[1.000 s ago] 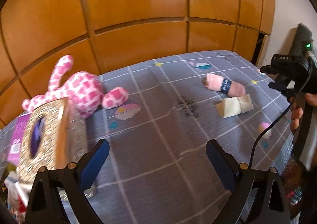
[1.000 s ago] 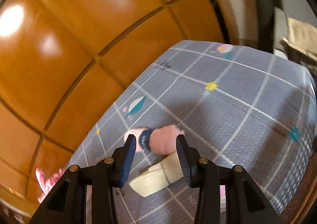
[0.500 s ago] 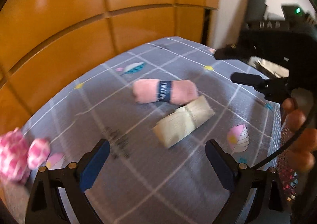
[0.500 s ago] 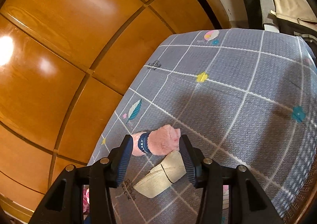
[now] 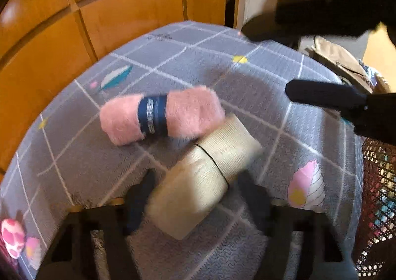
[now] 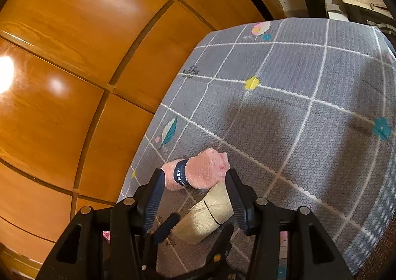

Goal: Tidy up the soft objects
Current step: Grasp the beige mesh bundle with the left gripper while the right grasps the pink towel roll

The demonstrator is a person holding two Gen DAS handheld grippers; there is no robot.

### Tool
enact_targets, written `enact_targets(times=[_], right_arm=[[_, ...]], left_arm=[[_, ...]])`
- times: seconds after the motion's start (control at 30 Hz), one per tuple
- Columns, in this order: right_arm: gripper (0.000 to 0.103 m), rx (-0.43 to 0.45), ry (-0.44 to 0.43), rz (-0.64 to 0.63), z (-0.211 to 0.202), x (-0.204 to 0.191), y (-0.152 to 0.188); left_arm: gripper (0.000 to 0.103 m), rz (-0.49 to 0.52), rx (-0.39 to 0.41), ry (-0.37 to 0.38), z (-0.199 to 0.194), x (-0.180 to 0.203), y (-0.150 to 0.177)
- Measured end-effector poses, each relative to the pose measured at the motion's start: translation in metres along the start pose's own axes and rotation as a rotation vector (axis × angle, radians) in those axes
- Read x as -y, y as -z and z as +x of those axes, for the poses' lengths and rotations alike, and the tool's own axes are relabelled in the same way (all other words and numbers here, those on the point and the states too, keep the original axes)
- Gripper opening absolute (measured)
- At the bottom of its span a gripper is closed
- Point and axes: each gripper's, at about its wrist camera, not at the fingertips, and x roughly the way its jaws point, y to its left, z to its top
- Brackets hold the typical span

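Now, left gripper [image 5: 195,196]: closing around my beige roll [image 5: 205,181], pads not visibly pressing.
Right gripper [image 6: 195,196]: opening, holding nothing.
Risk: I nudge the pink roll [image 5: 160,116] touching it.

Only readable bit was on the navy blue band [image 6: 181,174] wrapped around the fluffy pink rolled towel [image 6: 203,171]: white letters that looked like "AREY" from the right wrist view, start of the word hidden. In the left wrist view the same band [image 5: 152,115] was too blurred to read.
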Motion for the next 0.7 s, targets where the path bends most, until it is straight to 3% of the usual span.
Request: enact_targets(times=[0.1,0.33,0.53,0.7], right_arm=[[0.052,-0.003,-0.006,0.004,0.001,0.001,0.001],[0.052,-0.002,-0.023,-0.018,-0.001,-0.003,0.002],[0.052,-0.068,-0.015,-0.047,0.011,-0.008,0.007],[0.052,-0.178,0.058,-0.173,0.033,-0.026,0.020]], left_arm=[[0.048,-0.027,0.025,0.001,-0.010,-0.004,0.009],[0.048,-0.236,0.040,-0.067,-0.052,-0.041,0.055],[0.048,-0.406,0.032,-0.247,-0.091,-0.069,0.119],[0.049,-0.433,0.034,-0.281,-0.102,-0.074,0.153]])
